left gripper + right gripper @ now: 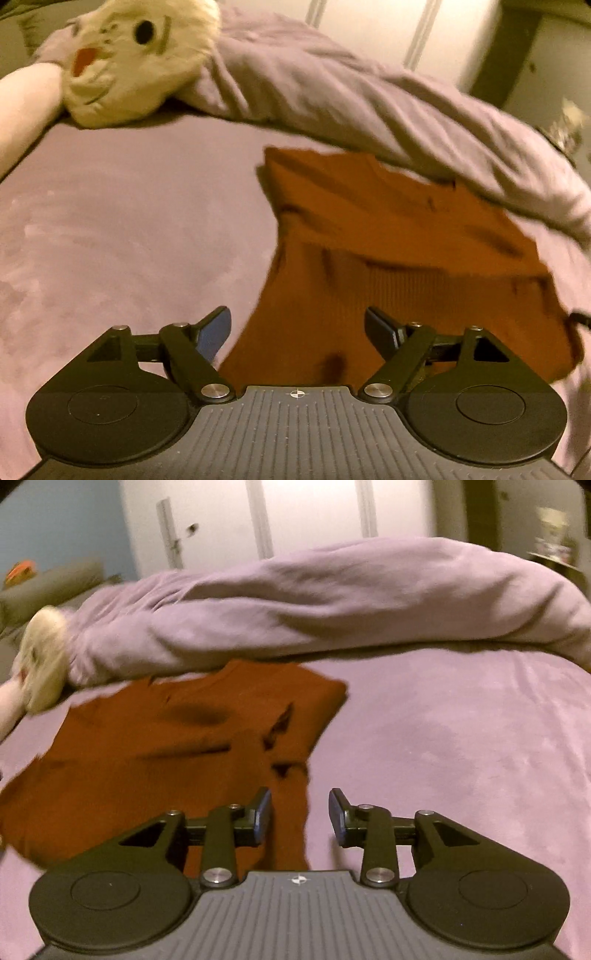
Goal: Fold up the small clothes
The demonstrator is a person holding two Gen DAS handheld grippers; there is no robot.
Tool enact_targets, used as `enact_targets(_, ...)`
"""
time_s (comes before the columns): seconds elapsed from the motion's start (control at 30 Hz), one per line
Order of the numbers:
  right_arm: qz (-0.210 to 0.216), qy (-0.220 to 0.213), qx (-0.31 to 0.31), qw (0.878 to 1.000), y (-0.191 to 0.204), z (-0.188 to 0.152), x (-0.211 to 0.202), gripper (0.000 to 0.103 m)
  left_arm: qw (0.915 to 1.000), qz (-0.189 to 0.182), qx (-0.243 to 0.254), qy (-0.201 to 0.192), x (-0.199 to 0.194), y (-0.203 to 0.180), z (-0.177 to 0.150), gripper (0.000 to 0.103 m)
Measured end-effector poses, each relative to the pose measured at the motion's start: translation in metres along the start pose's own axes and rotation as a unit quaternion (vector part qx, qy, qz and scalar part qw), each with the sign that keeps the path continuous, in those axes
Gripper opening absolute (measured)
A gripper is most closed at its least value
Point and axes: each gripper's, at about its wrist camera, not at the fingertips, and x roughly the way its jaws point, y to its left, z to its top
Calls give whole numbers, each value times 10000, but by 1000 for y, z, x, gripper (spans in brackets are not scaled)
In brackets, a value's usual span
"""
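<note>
1. Rust-orange garment [388, 258] lies spread and partly folded on the lilac bed sheet [129, 229], its far edge close beside the bunched lilac duvet [351, 99].
2. Left gripper [297, 332] hovers over the garment's near end, fingers spread wide, nothing between them.
3. Right gripper [300, 814] sits over the garment's right edge, fingers partly apart, gripping nothing.
4. Cream plush toy [136, 55] rests against the duvet's left end.
</note>
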Motion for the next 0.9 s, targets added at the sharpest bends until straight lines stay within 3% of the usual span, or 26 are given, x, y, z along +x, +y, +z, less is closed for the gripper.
enact_targets(0.27, 17, 223, -265, 9994, 18, 10, 27, 34, 9983, -145, -521, 235, 36, 3, 10, 82)
enact_targets(0.33, 47, 257, -343, 9991, 22, 13, 32, 34, 9992, -19, -321, 218, 39, -4, 10, 65)
enact_targets(0.37, 70, 264, -408, 9988, 24, 14, 36, 34, 9994, 61, -224, 247, 40, -8, 10, 52)
enact_targets(0.43, 94, 259, -522, 9983, 28, 16, 40, 32, 9992, 253, -130, 272, 41, -10, 10, 40)
enact_targets(0.53, 171, 284, -638, 9974, 31, 18, 42, 14, 9992, 272, -185, 230, 35, -7, 9, 20)
enact_targets(0.67, 300, 332, -921, 9947, 37, 14, 42, 12, 9995, 82, -239, 214, 27, -2, 9, 13)
enact_targets(0.9, 442, 447, -745, 9952, 32, 17, 48, 17, 9997, -83, -176, 159, 21, -7, 14, 13)
